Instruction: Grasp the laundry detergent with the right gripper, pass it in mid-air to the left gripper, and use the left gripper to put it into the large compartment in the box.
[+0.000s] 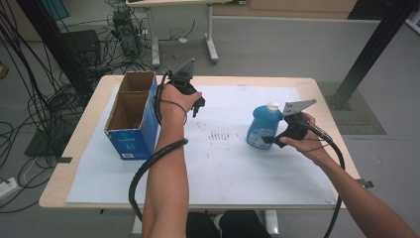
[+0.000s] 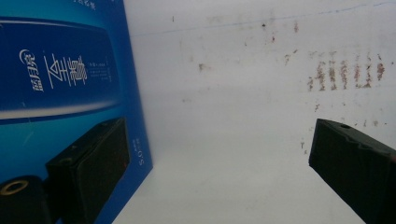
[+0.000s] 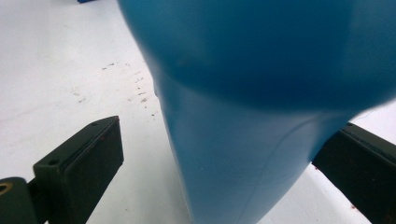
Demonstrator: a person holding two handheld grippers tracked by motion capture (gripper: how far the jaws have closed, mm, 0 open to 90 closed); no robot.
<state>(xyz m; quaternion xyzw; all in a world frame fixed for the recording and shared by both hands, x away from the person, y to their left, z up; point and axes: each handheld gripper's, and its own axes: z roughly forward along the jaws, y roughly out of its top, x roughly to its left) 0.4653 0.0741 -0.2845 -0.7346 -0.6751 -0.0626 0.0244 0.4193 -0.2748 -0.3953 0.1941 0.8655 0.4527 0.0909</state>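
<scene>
A blue bottle [image 1: 261,128] with a white cap stands upright on the white sheet at the right. My right gripper [image 1: 271,141] reaches it from the right, low on its body. In the right gripper view the bottle [image 3: 252,93] stands between the jaws of the right gripper [image 3: 229,140], which is open; a gap shows beside the left jaw. An open-topped blue cardboard box [image 1: 132,116] with a divider stands at the left. My left gripper [image 1: 197,105] hovers just right of the box, open and holding nothing. The left gripper [image 2: 215,135] has the box wall [image 2: 70,79] behind its left jaw.
The white sheet [image 1: 223,163] has brown stain marks [image 1: 221,135] at its middle. The wooden table edge [image 1: 74,144] runs close to the box on the left. Cables, a black post [image 1: 371,49] and another table's legs lie on the floor beyond.
</scene>
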